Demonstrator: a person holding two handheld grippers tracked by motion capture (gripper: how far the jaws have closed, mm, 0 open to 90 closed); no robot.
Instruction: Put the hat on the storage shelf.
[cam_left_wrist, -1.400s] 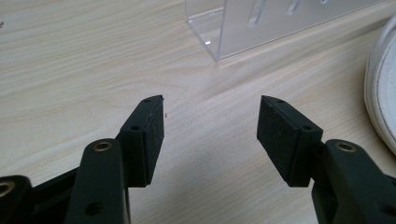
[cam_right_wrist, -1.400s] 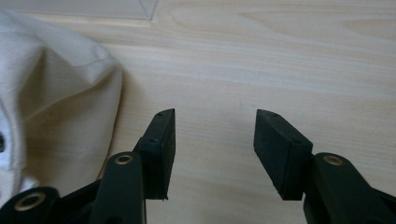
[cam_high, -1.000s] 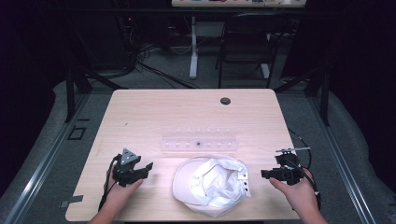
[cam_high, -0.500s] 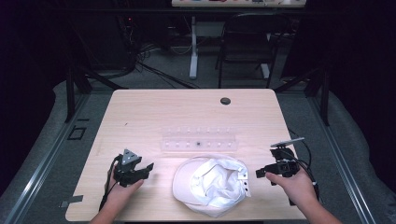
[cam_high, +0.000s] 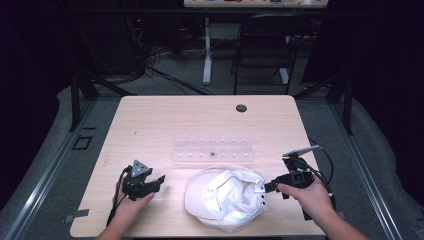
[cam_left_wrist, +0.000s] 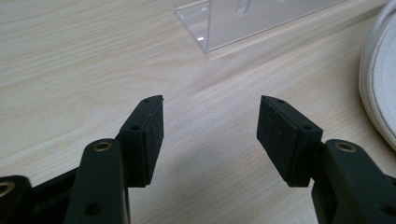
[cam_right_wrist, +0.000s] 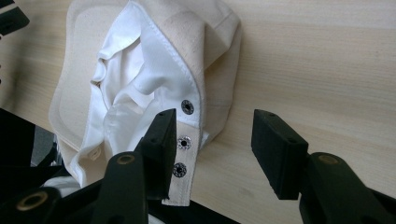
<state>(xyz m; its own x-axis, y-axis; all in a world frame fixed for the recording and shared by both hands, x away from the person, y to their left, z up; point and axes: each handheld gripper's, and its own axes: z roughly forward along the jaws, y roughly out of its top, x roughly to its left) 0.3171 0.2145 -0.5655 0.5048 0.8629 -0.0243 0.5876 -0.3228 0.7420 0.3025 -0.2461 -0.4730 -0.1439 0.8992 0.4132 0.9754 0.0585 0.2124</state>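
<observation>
Cap (cam_high: 227, 199) lies upside down at the near edge of the counter (cam_high: 165, 120), lining crumpled up and open, between my two hands. Nothing gripped yet, so by my reading the work has barely begun: the approach is made, the grasp is not.

Right tongs (cam_high: 264, 188): spread, low at the cap's right side. In the right gripper view one jaw sits against the snap strap (cam_right_wrist: 183, 154) at the back of the cap, overlapping it, the other over bare wood. The strap is not between the jaws. Three metal snaps show on it. I judge the strap or the rim beside it the likeliest hold.

Left tongs (cam_high: 159, 181): spread, holding nothing, resting near the counter, a little apart from the cap's left side. In the left gripper view the cap's brim edge (cam_left_wrist: 376, 88) shows just beyond the right jaw.

Left to do: close on the fabric, probably both sides, then lift or turn it.

Farther back: a clear plastic rack (cam_high: 214, 150) stands just behind the cap, near enough to be knocked if the cap is swung forward. Beyond it, a dark cable hole (cam_high: 241, 108) near the far edge. Rest of the wood is bare.
</observation>
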